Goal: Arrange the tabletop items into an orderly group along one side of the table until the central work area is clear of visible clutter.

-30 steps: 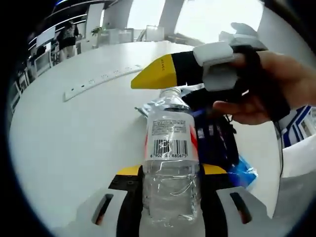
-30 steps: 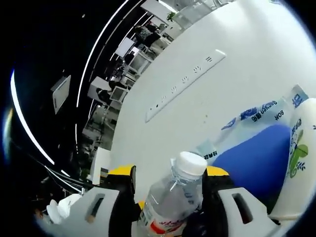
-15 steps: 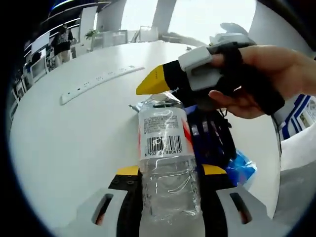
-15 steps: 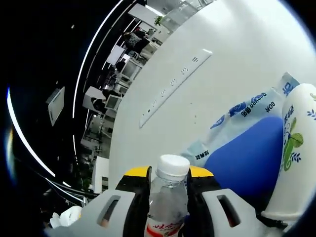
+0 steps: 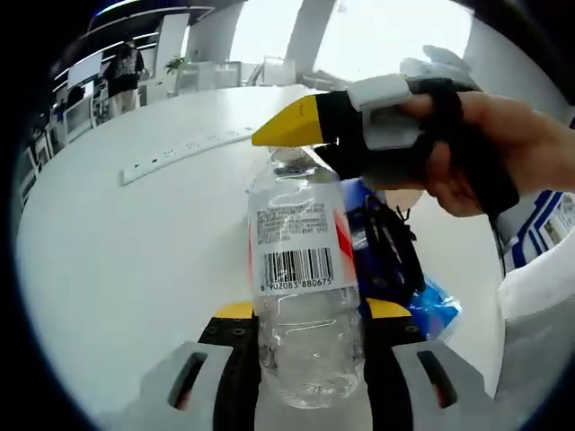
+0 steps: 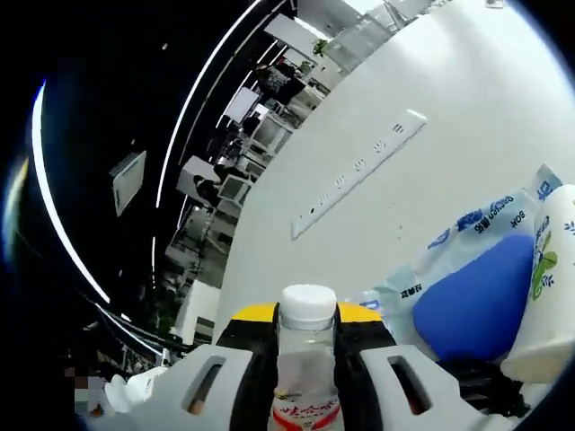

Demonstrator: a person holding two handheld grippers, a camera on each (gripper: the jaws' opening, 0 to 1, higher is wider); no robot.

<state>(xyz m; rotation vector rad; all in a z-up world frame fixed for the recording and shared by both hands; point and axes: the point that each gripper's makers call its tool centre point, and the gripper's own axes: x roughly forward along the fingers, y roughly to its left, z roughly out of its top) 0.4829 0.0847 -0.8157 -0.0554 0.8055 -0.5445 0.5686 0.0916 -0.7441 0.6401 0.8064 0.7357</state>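
1. Left tongs (image 5: pixel 310 314) are clamped on the water bottle (image 5: pixel 301 296) body, held above the white surface (image 5: pixel 126 260).
2. Right tongs (image 6: pixel 305 314) pinch its capped neck.
3. Blue pouch (image 6: pixel 472 301), probably wipes, lies just right.

Your left gripper view sits low behind the water bottle (image 5: pixel 301 305), very close, looking along its body across the white tabletop (image 5: pixel 117 260) toward the bright windows; your right tool (image 5: pixel 310 126) enters from the right at the bottle's neck. Your right gripper view is rolled hard, looking past the bottle's cap (image 6: pixel 307 303) over the tabletop to the dark office. Both views share the bottle, the power strip (image 5: pixel 184 151) and the blue pouch (image 6: pixel 476 301).
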